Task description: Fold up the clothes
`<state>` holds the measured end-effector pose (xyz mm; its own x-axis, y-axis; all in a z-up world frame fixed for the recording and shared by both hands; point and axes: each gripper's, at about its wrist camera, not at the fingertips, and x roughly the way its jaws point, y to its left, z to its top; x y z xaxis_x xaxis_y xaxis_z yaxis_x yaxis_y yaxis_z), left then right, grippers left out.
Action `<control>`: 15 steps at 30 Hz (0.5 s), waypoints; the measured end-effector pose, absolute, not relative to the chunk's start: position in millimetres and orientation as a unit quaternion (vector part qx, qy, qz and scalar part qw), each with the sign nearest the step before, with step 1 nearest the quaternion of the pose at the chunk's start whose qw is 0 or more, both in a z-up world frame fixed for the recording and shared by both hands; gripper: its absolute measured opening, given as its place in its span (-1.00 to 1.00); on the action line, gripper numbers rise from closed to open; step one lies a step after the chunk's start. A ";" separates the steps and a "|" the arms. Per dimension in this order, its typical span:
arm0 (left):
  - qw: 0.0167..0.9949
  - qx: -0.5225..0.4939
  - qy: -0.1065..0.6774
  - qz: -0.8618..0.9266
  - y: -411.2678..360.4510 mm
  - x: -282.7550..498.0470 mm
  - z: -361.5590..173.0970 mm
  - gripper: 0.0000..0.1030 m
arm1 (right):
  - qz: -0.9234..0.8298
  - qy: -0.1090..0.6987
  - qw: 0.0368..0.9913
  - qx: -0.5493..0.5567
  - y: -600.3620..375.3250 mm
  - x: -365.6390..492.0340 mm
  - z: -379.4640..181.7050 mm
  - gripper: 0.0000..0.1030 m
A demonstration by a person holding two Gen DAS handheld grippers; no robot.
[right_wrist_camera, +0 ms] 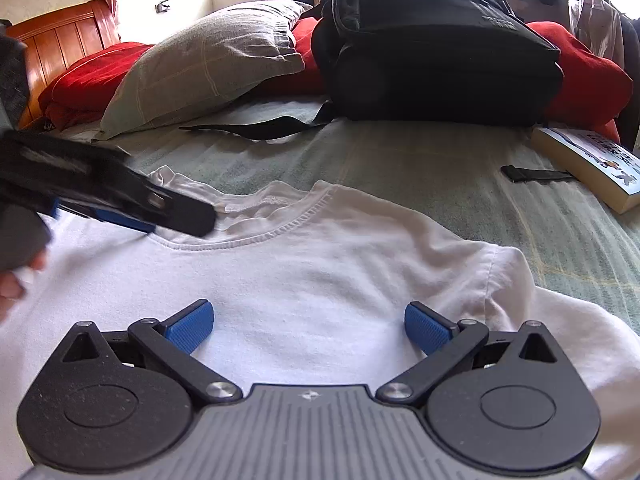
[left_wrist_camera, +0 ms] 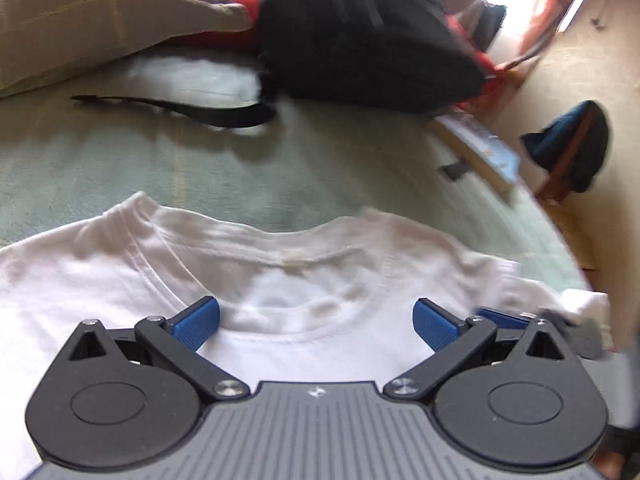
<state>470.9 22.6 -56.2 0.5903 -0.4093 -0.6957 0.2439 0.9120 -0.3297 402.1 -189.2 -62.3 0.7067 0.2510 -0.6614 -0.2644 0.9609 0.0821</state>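
- White T-shirt (right_wrist_camera: 320, 264) flat on bed (right_wrist_camera: 440, 160), collar at 12 o'clock.
- Left tool (left_wrist_camera: 316, 322): fingers apart, over collar.
- Right tool (right_wrist_camera: 309, 325): fingers apart, over chest.

- We see a white T-shirt (right_wrist_camera: 320, 264) of soft, matt knitted cloth with a stitched collar.
- We see a bed (right_wrist_camera: 420, 160) covered in pale green woven cloth, faintly ribbed.
- We see fingers (right_wrist_camera: 190, 326) of blue ribbed plastic on matt black plastic arms with shiny metal pins.
- We see a headboard (right_wrist_camera: 60, 36) of glossy wood.
- We see a book (right_wrist_camera: 588, 164) with a glossy paper cover.
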 end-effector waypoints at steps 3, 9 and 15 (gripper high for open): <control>0.894 -0.094 0.410 -0.154 21.1 483.2 -62.3 0.98 | 0.139 0.357 0.924 -0.010 -189.2 401.6 -62.7 1.00; 0.902 -0.094 0.403 -0.124 27.6 490.8 -56.5 0.98 | 0.140 0.356 0.924 -0.010 -189.6 401.0 -63.9 1.00; 0.875 -0.118 0.443 -0.157 47.8 464.5 -40.9 0.98 | 0.142 0.354 0.924 -0.007 -190.2 399.4 -61.3 1.00</control>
<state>464.5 47.8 -40.9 0.5584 -0.3788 -0.7380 0.1702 0.9230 -0.3450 399.4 -190.2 -61.3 0.7092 0.2576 -0.6563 -0.2669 0.9597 0.0882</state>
